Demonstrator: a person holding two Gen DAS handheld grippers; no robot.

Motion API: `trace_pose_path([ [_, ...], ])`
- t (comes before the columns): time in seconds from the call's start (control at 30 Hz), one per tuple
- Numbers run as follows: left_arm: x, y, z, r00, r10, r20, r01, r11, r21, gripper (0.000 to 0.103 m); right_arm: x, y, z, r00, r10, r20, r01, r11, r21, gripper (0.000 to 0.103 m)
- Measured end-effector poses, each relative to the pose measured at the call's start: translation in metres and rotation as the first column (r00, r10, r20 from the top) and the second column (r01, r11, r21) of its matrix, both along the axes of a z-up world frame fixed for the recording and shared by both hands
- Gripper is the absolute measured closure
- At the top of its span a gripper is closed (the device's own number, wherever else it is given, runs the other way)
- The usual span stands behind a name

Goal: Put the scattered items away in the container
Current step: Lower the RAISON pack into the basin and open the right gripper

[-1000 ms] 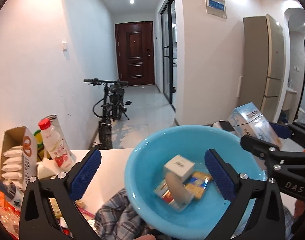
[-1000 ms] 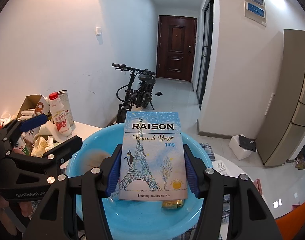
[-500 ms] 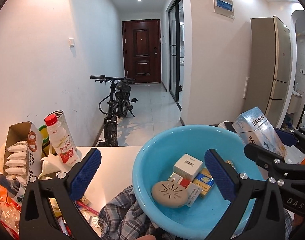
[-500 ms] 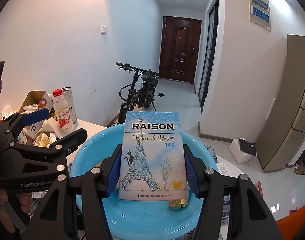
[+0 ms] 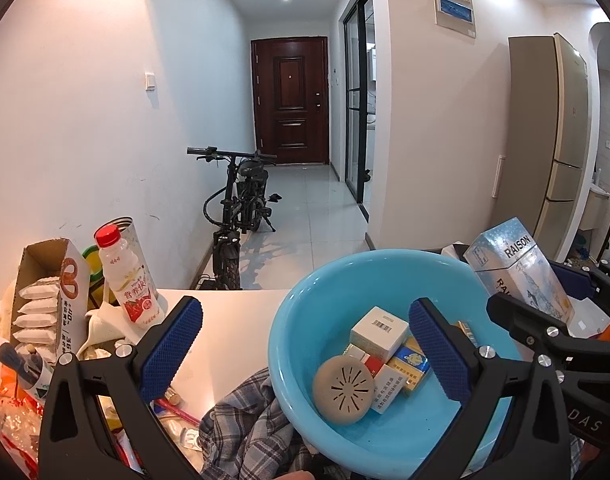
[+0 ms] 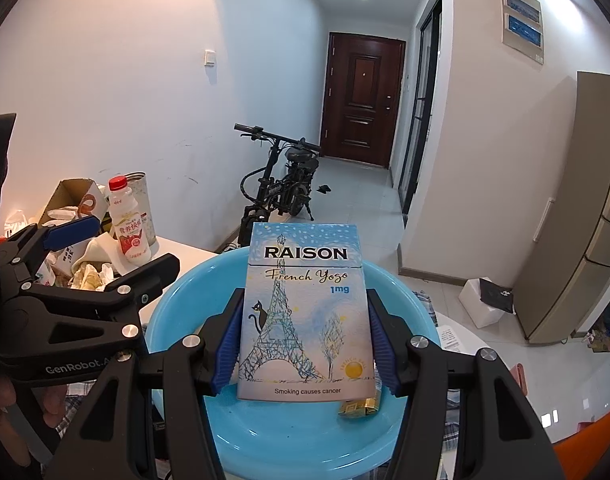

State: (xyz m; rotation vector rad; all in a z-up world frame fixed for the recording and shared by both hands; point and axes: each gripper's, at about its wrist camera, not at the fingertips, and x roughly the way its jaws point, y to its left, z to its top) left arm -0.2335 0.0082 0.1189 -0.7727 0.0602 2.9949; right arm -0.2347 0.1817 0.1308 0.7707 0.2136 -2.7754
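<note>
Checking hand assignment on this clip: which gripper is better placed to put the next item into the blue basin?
Right. The right gripper already clamps the RAISON cigarette pack directly over the blue basin. The left gripper stands open and empty beside it.

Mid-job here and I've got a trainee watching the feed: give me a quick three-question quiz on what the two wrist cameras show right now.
1. True or false: the right gripper is clamped on the pale blue RAISON cigarette box.
2. Multiple choice: where is the round beige vented disc? A) on the white table beside the plaid cloth; B) inside the round light-blue plastic basin; C) between the pads of the left gripper.
3. Fill in: the left gripper holds ____.

Key:
1. True: both blue pads press on the box's sides, above the basin.
2. B: it lies among small boxes in the basin.
3. Nothing: its jaws stand wide open.
</note>
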Motion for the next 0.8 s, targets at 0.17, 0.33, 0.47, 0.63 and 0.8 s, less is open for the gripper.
trace_pose_path([
  [0.17,0.003,-0.003,0.004,1.0,-0.009,-0.005,0.009,1.0,-0.013,0.0,0.001,-0.004,0.001,1.0,0.007,0.001,-0.007,1.0,0.0,0.044],
  [0.33,0.005,-0.007,0.008,1.0,-0.023,-0.012,0.023,1.0,0.01,0.0,0.005,-0.005,0.006,1.0,0.0,-0.018,0.0,1.0,0.004,0.044],
  [0.47,0.007,-0.004,0.009,0.999,-0.026,-0.019,0.026,1.0,-0.002,0.0,0.006,-0.005,0.007,1.0,-0.012,-0.023,0.012,1.0,0.007,0.044],
  [0.63,0.008,-0.001,0.009,0.999,-0.039,-0.021,0.039,0.999,-0.009,0.0,0.007,-0.001,0.009,0.999,-0.025,-0.028,0.026,1.0,0.005,0.044],
  [0.8,0.01,-0.002,0.01,0.999,-0.032,-0.03,0.032,0.999,-0.017,0.0,0.006,-0.001,0.01,0.999,-0.027,-0.032,0.027,1.0,0.005,0.044],
])
